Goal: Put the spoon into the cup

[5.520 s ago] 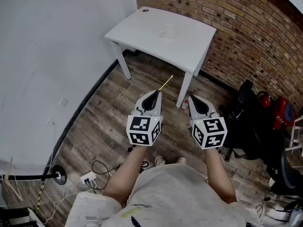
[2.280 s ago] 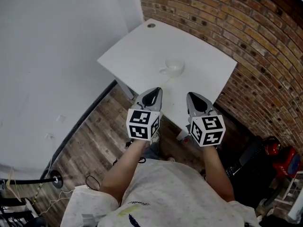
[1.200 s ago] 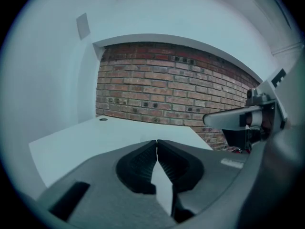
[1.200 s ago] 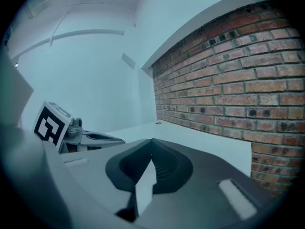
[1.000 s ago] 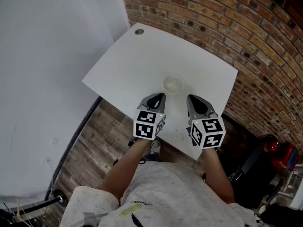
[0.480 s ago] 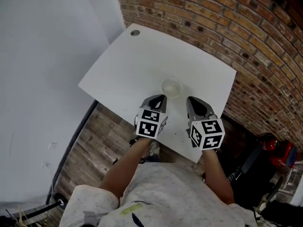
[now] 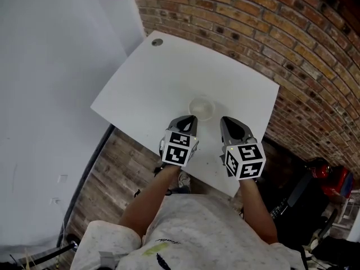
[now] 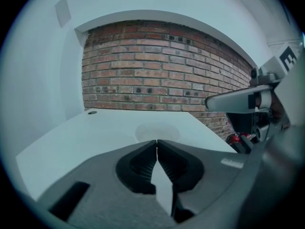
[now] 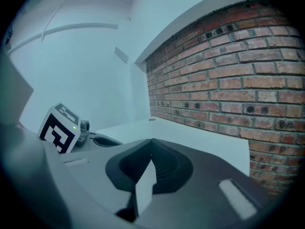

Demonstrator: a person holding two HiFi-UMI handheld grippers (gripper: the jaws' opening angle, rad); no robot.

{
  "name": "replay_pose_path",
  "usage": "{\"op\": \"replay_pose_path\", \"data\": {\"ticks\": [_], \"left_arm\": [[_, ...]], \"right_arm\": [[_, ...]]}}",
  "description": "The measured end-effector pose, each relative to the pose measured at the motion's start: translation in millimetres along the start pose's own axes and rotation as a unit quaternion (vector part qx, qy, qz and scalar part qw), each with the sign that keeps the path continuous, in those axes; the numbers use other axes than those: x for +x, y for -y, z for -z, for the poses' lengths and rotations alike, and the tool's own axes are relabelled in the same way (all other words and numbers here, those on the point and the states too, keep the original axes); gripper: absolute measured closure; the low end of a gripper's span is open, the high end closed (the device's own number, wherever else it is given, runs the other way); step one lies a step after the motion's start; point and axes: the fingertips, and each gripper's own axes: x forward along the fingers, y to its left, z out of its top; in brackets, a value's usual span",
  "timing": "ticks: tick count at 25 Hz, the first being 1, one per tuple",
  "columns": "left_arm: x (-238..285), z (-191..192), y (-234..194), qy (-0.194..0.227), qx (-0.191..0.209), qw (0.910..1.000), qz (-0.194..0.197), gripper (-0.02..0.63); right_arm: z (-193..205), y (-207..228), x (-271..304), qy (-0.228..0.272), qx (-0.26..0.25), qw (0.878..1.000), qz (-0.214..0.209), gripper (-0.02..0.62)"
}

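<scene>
A small pale cup [image 7: 201,107] stands on the white table [image 7: 169,72], toward its near edge. In the left gripper view the cup [image 8: 157,131] shows faintly, straight beyond the jaw tips. My left gripper [image 7: 189,118] hovers just short of the cup, its jaws shut tip to tip with nothing seen between them. My right gripper [image 7: 226,120] is level with it, right of the cup, and its jaws are also closed and empty. I see no spoon in any view. The left gripper's marker cube [image 9: 59,128] shows in the right gripper view.
A brick wall [image 7: 292,32] runs behind and right of the table, a white wall [image 7: 50,66] on the left. A round cable hole [image 7: 157,42] marks the table's far corner. Wood floor [image 7: 118,167] lies below the near edge; dark bags and red gear [image 7: 332,184] sit at right.
The person has walked up to the table: it was far ahead across the floor and now lies under both grippers. The cup has come close to the left gripper's tip. Both jaws stayed shut.
</scene>
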Motion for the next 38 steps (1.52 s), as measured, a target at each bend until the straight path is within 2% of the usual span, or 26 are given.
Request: {"op": "replay_pose_path", "data": {"ticks": [19,29,38], "left_arm": [[4,0,0,-0.003,0.012,0.9998,-0.013,0.597],[-9,-3,10,0.011,0.014,0.9997,-0.014,0.534],[-32,-7,20,0.027,0.014,0.9992,-0.028,0.534]], "right_arm": [[4,6,-3,0.002,0.009,1.000,-0.005,0.586],[5,0,-18,0.009,0.006,1.000,-0.013,0.586],[4,-7,-40,0.020,0.004,1.000,-0.019,0.586]]}}
